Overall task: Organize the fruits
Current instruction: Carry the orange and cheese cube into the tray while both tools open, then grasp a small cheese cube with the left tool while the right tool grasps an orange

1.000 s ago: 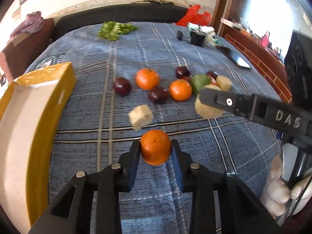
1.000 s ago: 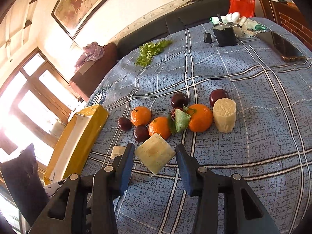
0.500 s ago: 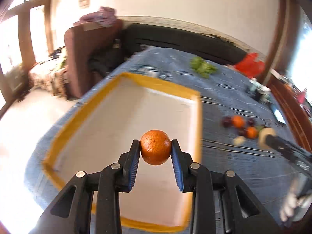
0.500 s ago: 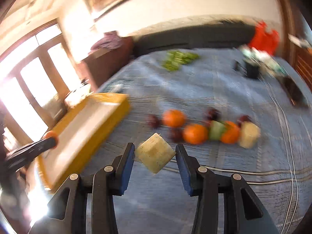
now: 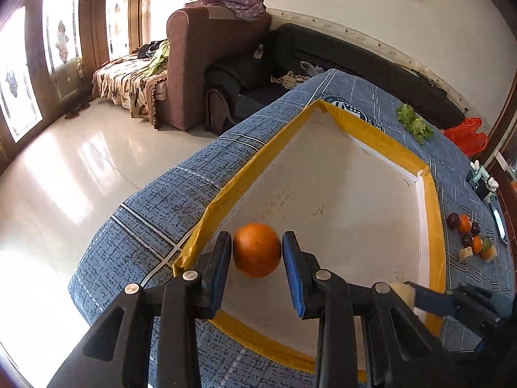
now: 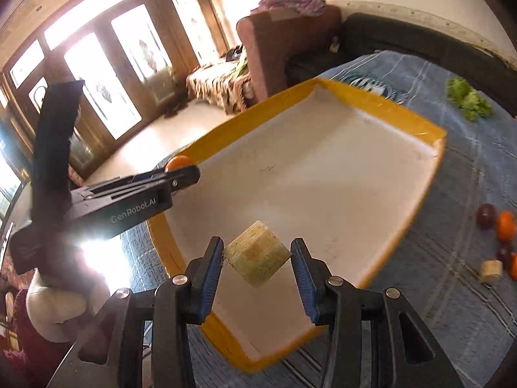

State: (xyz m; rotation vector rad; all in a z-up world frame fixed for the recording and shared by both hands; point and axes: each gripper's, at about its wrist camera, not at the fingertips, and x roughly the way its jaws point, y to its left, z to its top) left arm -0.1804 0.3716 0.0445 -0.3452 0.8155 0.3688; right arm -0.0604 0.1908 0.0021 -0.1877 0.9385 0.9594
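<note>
My left gripper (image 5: 257,253) is shut on an orange (image 5: 257,250) and holds it over the near left corner of the yellow-rimmed white tray (image 5: 397,153). My right gripper (image 6: 257,258) is shut on a pale cut fruit chunk (image 6: 257,253) and holds it above the near end of the same tray (image 6: 387,100). The left gripper shows in the right wrist view (image 6: 181,171) with the orange (image 6: 178,161) at the tray's left rim. The right gripper's finger (image 5: 429,299) with the chunk shows at the lower right of the left wrist view. The tray holds no fruit.
The remaining fruits lie in a cluster on the blue checked cloth right of the tray (image 5: 471,237), also in the right wrist view (image 6: 497,236). Green leaves (image 5: 413,123) lie at the far end. The table edge drops to the floor left of the tray.
Both grippers have swung left from the fruit cluster to the tray, each carrying its fruit. The orange now hangs lower over the tray's near left corner.
</note>
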